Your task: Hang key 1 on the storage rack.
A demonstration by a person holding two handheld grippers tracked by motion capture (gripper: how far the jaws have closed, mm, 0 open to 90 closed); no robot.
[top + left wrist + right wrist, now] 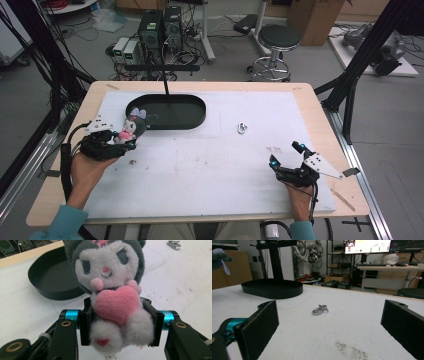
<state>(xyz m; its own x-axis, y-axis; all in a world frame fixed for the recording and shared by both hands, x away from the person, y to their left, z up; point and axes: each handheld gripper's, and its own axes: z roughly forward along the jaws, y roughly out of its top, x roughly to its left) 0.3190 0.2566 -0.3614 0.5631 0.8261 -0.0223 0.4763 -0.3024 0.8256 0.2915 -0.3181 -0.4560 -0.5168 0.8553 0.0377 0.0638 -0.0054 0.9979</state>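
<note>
My left tongs (pixel 121 322) grip the plush toy (pixel 112 290) by its body, pads pressed on both flanks, holding it clear of the tabletop (pixel 210 165) just this side of the black oval tray (pixel 167 112). My right tongs (pixel 329 327) stand wide open with nothing between them, well right of the tray. Beyond them a small metal clasp (pixel 320 309) lies on the tabletop, right of the tray.

**Legible markings: none**

No text, label, brand, number or sign can be read; the monitors (pixel 367 245) at the back of the right gripper view carry coloured windows too small to make out; the plush toy (pixel 110 290) bears embroidered hearts, no lettering.
</note>
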